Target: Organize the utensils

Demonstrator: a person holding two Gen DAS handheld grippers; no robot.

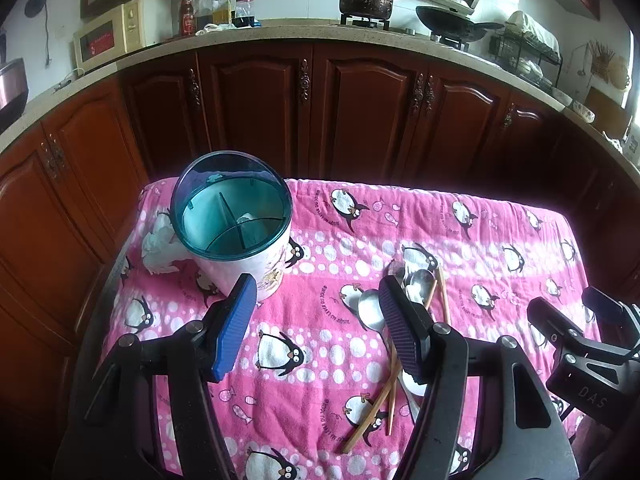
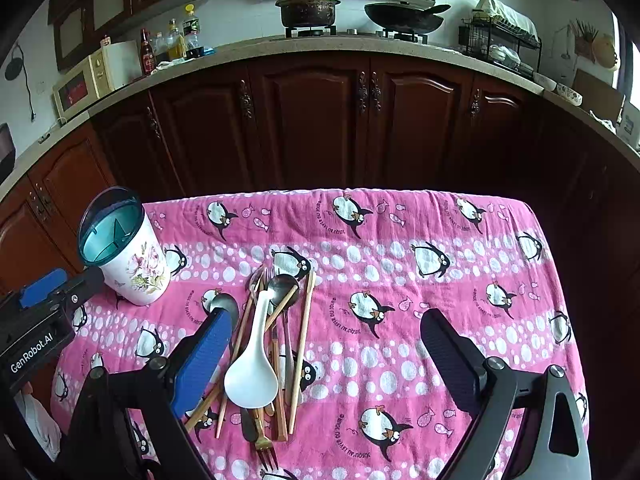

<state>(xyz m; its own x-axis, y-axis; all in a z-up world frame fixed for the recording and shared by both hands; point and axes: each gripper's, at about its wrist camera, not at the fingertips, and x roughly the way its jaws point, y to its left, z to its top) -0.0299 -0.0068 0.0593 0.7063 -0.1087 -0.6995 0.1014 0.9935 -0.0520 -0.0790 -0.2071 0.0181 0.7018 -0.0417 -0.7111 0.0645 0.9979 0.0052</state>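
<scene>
A white floral utensil holder (image 1: 244, 240) with a teal divided rim stands at the table's far left; it also shows in the right wrist view (image 2: 128, 256). A pile of utensils lies mid-table: a white rice spoon (image 2: 252, 368), metal spoons (image 2: 284, 288), wooden chopsticks (image 2: 302, 348) and a gold fork (image 2: 266, 446). In the left wrist view the pile (image 1: 416, 284) is partly hidden. My left gripper (image 1: 316, 300) is open and empty, between holder and pile. My right gripper (image 2: 326, 328) is open and empty, its left finger beside the pile.
A pink penguin cloth (image 2: 400, 264) covers the table. A crumpled white tissue (image 1: 160, 248) lies left of the holder. Dark wooden cabinets (image 2: 312, 120) and a counter with bottles, pots and a dish rack stand beyond the table's far edge.
</scene>
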